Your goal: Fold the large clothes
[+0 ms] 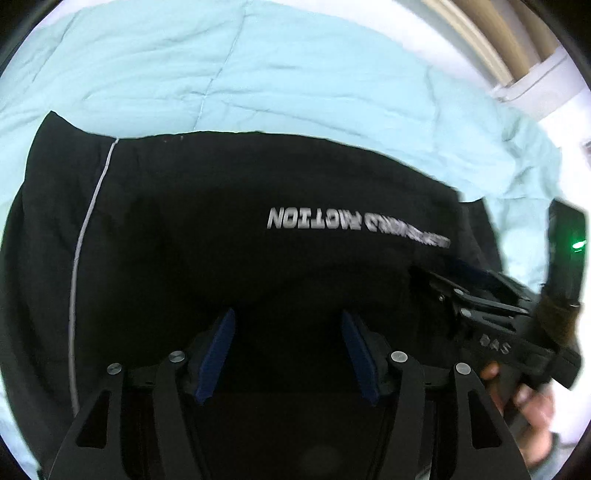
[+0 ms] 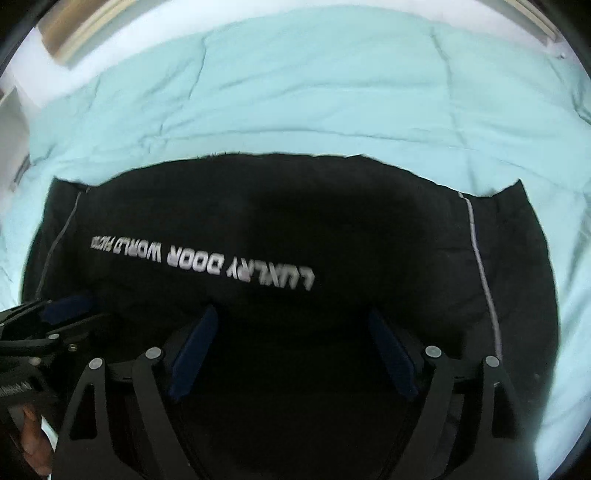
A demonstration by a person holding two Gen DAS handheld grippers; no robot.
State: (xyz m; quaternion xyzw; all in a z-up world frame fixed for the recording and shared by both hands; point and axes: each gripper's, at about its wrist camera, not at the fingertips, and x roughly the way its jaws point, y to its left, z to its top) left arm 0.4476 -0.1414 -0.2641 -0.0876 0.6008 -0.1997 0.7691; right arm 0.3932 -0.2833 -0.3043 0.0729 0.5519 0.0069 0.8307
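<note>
A large black garment [image 1: 229, 206] lies spread on a pale turquoise quilt [image 1: 258, 74]. It has white lettering [image 1: 354, 223] across it and a thin grey stripe [image 1: 85, 229] down each side. My left gripper [image 1: 286, 317] hangs over its near part, blue pads apart, with only flat cloth below them. The right wrist view shows the same garment [image 2: 332, 221] and lettering [image 2: 207, 262] under my right gripper [image 2: 291, 314], whose jaws stand wide with nothing between them. Each gripper shows in the other's view: the right one [image 1: 461, 295] at the right edge, the left one [image 2: 55, 310] at the left edge.
The quilt [image 2: 314, 81] reaches well beyond the garment's far edge and to both sides. Wooden slats [image 1: 480, 33] and a white block [image 1: 535, 81] stand past the bed's far right corner. A person's hand [image 1: 524, 398] grips the right tool's handle.
</note>
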